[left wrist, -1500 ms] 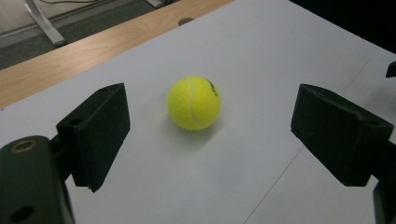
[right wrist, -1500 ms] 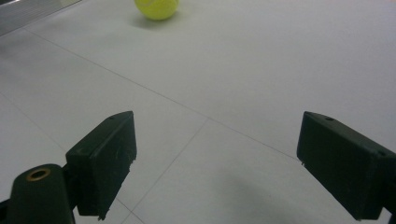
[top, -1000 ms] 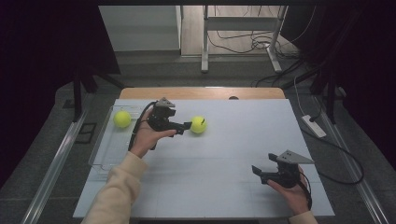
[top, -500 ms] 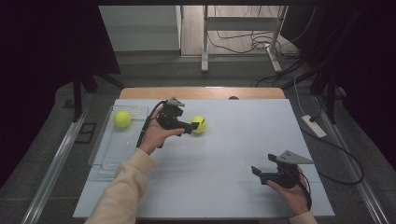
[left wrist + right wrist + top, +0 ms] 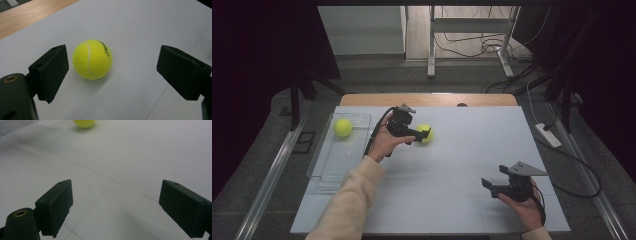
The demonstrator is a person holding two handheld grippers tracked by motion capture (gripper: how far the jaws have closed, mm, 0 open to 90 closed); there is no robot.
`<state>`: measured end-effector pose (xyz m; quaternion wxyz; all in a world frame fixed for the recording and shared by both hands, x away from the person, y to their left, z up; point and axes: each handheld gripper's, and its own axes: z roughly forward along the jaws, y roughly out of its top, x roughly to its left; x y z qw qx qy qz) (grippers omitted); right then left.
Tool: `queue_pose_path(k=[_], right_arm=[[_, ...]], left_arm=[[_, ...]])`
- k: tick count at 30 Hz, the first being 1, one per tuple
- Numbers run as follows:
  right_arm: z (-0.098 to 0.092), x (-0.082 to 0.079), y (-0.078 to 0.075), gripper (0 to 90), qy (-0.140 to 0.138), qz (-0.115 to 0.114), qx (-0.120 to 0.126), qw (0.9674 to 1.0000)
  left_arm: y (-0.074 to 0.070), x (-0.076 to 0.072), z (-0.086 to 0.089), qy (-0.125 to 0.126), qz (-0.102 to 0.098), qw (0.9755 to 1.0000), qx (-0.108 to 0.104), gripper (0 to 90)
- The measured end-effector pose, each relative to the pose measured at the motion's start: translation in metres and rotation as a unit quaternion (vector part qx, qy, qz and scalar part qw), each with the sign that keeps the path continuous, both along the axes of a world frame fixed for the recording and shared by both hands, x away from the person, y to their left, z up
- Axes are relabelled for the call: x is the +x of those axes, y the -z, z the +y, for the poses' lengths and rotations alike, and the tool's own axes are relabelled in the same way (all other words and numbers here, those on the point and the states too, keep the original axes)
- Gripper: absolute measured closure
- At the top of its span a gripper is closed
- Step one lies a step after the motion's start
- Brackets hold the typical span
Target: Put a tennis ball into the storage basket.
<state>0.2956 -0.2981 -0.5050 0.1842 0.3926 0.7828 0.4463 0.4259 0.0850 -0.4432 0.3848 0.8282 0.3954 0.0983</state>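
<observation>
A yellow tennis ball (image 5: pixel 427 129) lies on the white table (image 5: pixel 452 165), left of the middle. In the left gripper view the ball (image 5: pixel 92 59) sits between the two black jaws, nearer the left one and touching neither. My left gripper (image 5: pixel 419 135) (image 5: pixel 112 72) is open around it, low over the table. A second tennis ball (image 5: pixel 343 127) rests in the clear tray (image 5: pixel 332 165) at the table's left edge. My right gripper (image 5: pixel 492 186) (image 5: pixel 115 207) is held open near the front right, nothing between its jaws; the first ball (image 5: pixel 85 123) shows far ahead of it.
A wooden strip (image 5: pixel 427 99) runs along the table's far edge. A white power strip (image 5: pixel 548 135) and cables lie on the floor at the right. Metal rails flank the table on both sides.
My left hand has moved right and slightly down, bringing its jaws from beside the ball to either side of it. The right hand has stayed still.
</observation>
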Motion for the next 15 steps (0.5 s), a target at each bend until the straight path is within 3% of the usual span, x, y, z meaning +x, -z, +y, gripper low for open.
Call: queue_pose_path(k=[15], right_arm=[[0.0, 0.0, 0.001, 11.9, 0.0, 0.002, -0.005, 1.0]], left_arm=[[0.013, 0.015, -0.008, -0.011, 0.021, 0.9996, 0.017, 11.3]])
